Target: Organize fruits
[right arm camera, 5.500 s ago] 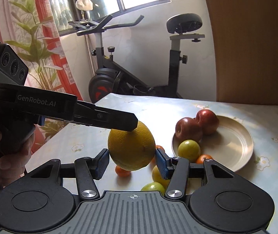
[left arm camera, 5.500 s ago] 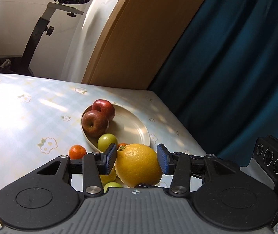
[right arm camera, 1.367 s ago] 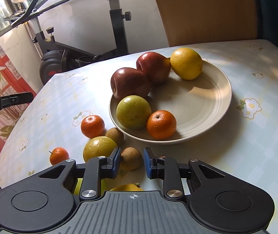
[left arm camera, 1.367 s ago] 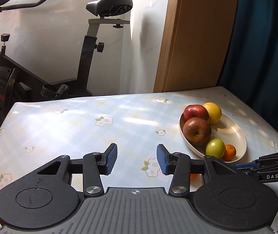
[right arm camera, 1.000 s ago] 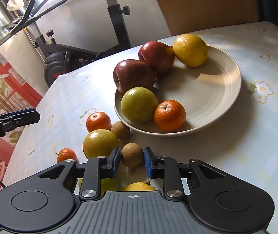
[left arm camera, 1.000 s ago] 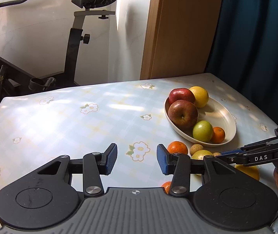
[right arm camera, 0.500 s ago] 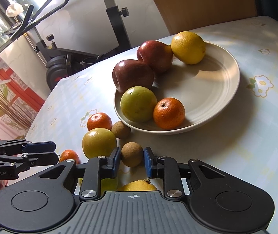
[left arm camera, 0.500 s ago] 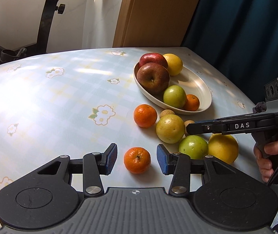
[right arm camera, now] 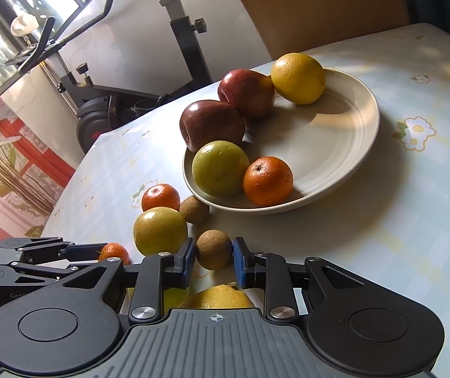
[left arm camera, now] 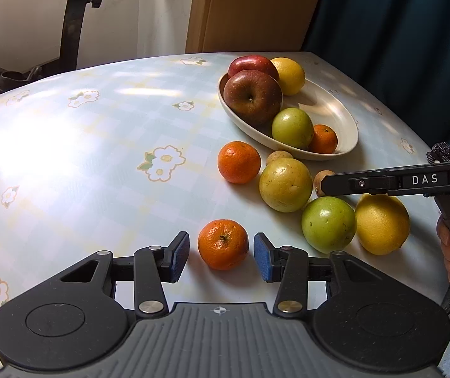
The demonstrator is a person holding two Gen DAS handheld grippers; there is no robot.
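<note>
Sunlit floral tablecloth [left arm camera: 67, 145] holds loose fruit beside the plate [right arm camera: 351, 145]. Left gripper [left arm camera: 221, 253], jaws apart, straddles a mandarin [left arm camera: 223, 244]; right gripper [right arm camera: 211, 260], jaws apart, brackets a small brown fruit [right arm camera: 213, 249]. Both should close gently at the fruit's widest part, then lift straight.

Right claw [right arm camera: 214, 261] jaws flank small brown fruit [right arm camera: 214, 249], narrow gaps; plate [right arm camera: 335, 145] beyond.
</note>
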